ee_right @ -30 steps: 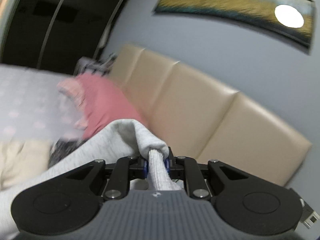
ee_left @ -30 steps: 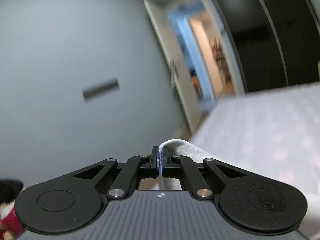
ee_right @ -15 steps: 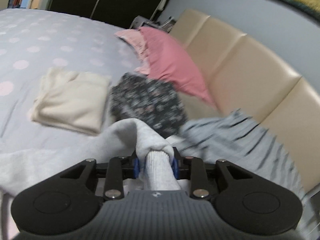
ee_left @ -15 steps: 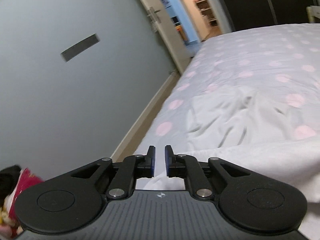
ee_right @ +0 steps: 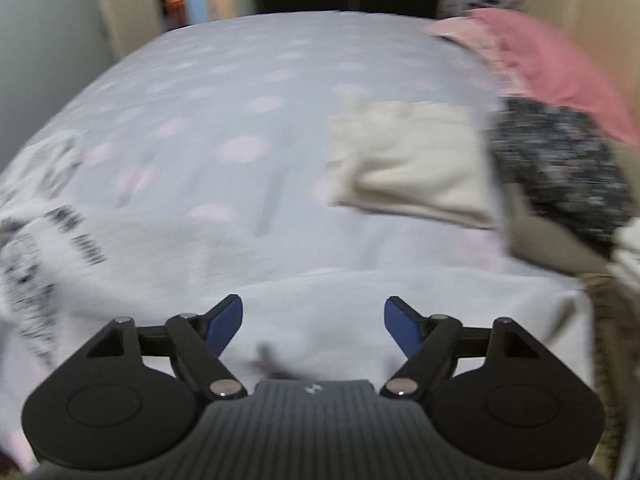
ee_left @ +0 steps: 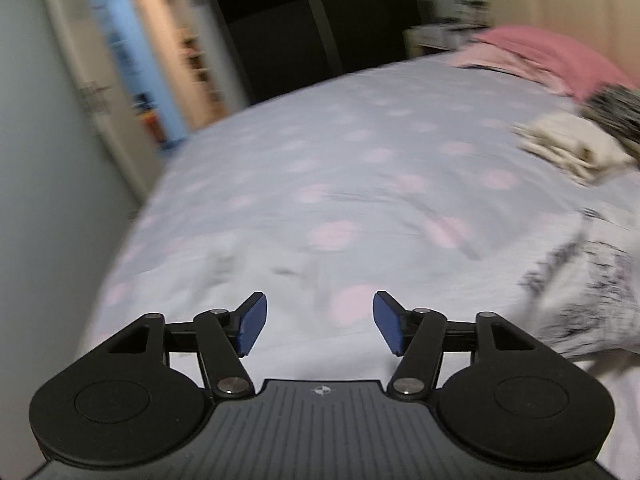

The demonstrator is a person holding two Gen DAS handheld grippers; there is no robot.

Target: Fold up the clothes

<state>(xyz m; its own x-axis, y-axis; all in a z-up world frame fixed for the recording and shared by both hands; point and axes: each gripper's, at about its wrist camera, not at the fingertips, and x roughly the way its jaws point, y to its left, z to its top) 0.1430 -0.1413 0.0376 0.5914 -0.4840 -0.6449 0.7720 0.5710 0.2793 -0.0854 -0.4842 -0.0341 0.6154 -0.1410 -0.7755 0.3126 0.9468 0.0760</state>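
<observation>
Left gripper (ee_left: 319, 322): blue pads wide apart, jaws just opened, nothing between them. Right gripper (ee_right: 313, 325): same, wide, just opened, empty. White garment (ee_right: 360, 304), soft, smooth, lies flat on bed just beyond and beneath right gripper. Bed sheet (ee_left: 340, 152) pale lilac, pink dots. Cream folded garment (ee_right: 412, 164) farther right; dark floral garment (ee_right: 560, 160) beside it; pink pillow (ee_right: 560, 64) behind.
</observation>
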